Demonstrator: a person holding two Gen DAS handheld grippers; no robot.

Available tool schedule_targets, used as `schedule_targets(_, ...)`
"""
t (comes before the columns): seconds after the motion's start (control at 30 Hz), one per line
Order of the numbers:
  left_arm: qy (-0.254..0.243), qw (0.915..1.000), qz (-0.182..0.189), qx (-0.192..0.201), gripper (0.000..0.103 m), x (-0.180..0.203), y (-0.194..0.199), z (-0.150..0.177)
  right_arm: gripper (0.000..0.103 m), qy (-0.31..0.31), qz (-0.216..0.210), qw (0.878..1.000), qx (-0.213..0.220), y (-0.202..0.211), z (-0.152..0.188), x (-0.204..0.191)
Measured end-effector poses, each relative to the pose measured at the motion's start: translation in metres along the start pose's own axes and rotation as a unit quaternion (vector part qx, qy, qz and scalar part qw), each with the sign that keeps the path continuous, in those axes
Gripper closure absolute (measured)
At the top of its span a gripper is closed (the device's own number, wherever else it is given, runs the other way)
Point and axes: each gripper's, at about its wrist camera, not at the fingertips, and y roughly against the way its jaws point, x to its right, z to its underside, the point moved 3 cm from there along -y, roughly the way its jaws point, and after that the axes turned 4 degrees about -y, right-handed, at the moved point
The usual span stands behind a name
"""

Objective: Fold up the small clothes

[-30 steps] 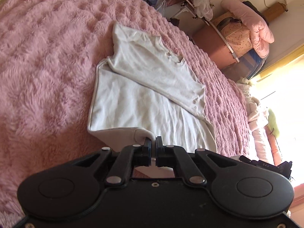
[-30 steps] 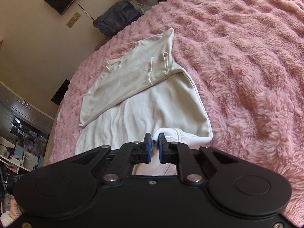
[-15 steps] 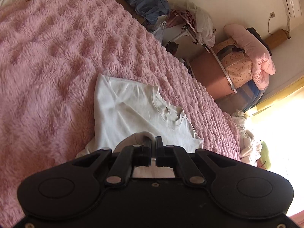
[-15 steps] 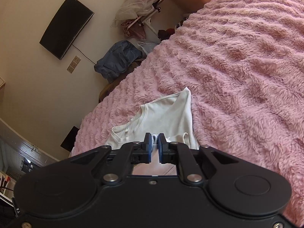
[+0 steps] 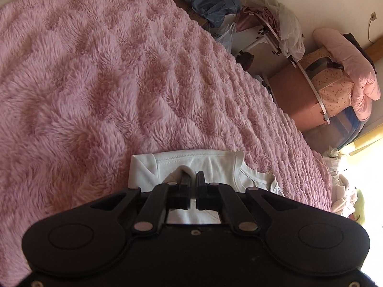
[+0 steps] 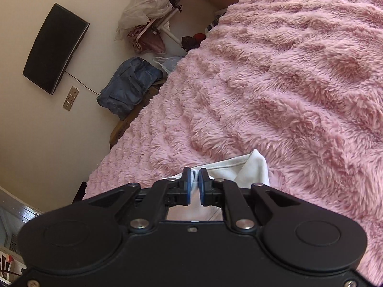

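Left gripper (image 5: 193,176) and right gripper (image 6: 195,173) each pinch a fold of the white shirt (image 5: 210,165) on the pink blanket (image 5: 100,76)

Blanket (image 5: 100,79): pink, long-pile plush, shaggy and matt, tufted in rows. Shirt (image 5: 215,165): white knit cloth, smooth, matt, stitched hems; a fold of it is clamped in each set of tongs. Left tongs (image 5: 193,179): matt black plastic, bright metal rivets at the links. Right tongs (image 6: 195,177): same black plastic, with blue pads (image 6: 189,179) of rubbery look. Bag (image 6: 129,83) at ten o'clock in the right view: blue-grey woven fabric, dull. Wall panel (image 6: 56,47): black, smooth, faint sheen.
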Motion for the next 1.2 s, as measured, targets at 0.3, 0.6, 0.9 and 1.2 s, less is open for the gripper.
schedule_targets(0.3, 0.045, 0.9988, -0.011, -0.014, 0.096, -0.040, -0.054, 0.012, 0.095, 0.001, 0.039, 0.999, -0.005, -0.050, -0.003, 0.011)
schedule_targets(0.6, -0.054, 0.9979, -0.025, 0.028, 0.063, -0.013, 0.002, 0.013, 0.061, 0.133, 0.088, 0.987, 0.020, -0.034, 0.005, -0.009)
schedule_targets(0.9, -0.089, 0.9960, 0.011, 0.007, 0.061, -0.012, 0.067, 0.104, 0.057, 0.430, 0.003, 0.903, -0.002, -0.007, 0.053, -0.077)
schedule_targets(1.2, -0.119, 0.9926, 0.013, -0.021, 0.061, -0.018, 0.077, 0.161, 0.071, 0.624, -0.028, 0.770, -0.132, -0.040, 0.119, -0.133)
